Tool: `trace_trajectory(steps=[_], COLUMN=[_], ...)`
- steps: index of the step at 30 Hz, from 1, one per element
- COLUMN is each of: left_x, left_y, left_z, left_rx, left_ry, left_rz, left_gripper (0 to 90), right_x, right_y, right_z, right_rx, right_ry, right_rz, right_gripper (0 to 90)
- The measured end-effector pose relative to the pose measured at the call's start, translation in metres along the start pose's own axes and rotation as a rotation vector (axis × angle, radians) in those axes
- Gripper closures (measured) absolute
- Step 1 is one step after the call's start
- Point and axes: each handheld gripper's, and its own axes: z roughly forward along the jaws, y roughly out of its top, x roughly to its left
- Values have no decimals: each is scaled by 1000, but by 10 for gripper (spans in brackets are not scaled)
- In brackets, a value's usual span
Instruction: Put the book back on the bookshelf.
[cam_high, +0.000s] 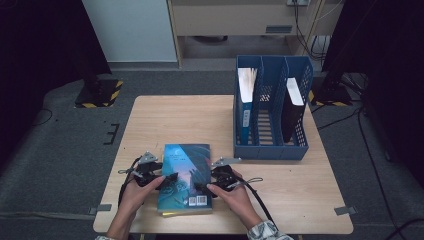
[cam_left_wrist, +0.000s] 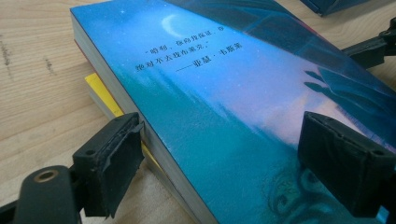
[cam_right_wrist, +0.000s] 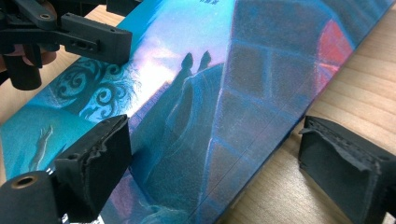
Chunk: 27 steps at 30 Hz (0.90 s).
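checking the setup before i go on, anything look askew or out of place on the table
One thing: the blue book lies on top of a thinner yellow-edged book, and the two are not squared up. In the left gripper view the yellow one pokes out past the blue book's edge. The file rack stands upright with its books inside; nothing spilled or visibly damaged.

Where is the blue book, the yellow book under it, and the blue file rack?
blue book (cam_high: 186, 172), high view, middle of its cover
yellow book (cam_left_wrist: 100, 93), left gripper view, edge peeking out
file rack (cam_high: 270, 151), high view, front wall
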Motion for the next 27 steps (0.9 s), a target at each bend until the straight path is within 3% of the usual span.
trace_trajectory(steps=[4, 15, 27], left_x=[1, 1, 3], left_y=[1, 1, 0], left_z=[1, 1, 0], left_rx=[-1, 0, -6], left_ry=[-4, -9, -21], left_rz=[8, 15, 23], left_gripper=[130, 129, 130], right_x=[-3, -10, -13], right_y=[0, 3, 7], right_z=[1, -1, 4], right_rx=[6, 47, 47], right_ry=[15, 67, 68], right_rz=[9, -37, -60], right_gripper=[86, 79, 31])
